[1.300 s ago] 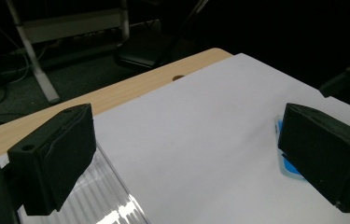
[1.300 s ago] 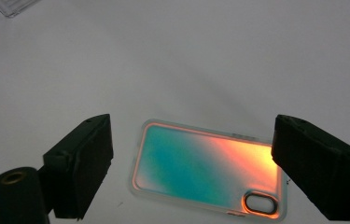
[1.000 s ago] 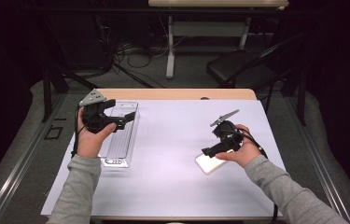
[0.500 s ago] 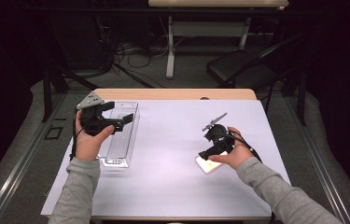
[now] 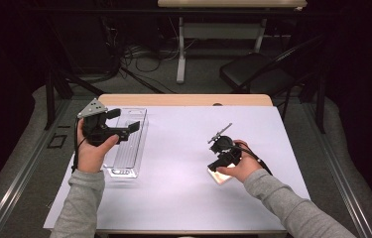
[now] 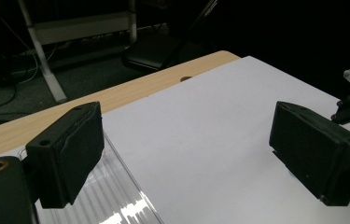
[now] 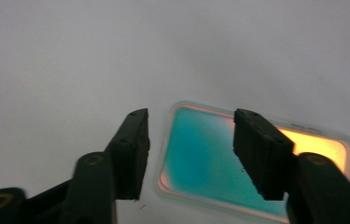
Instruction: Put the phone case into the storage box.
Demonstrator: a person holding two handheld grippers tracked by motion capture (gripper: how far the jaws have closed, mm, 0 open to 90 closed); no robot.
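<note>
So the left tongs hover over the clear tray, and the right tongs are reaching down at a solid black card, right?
Not black: the right gripper view shows the card glowing teal and orange under the right tongs. The left tongs do hover over the clear tray.

Grey long sleeves worn on both forearms; left tongs black, blocky pads, topped by grey three-cornered plate dotted with screws; right tongs black, brass-ringed pivot holes seen; black cable trailed

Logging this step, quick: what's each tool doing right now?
Left tool: open, empty, above the clear tray.
Right tool: open, jaws just closing, over the card, not gripping it.
</note>
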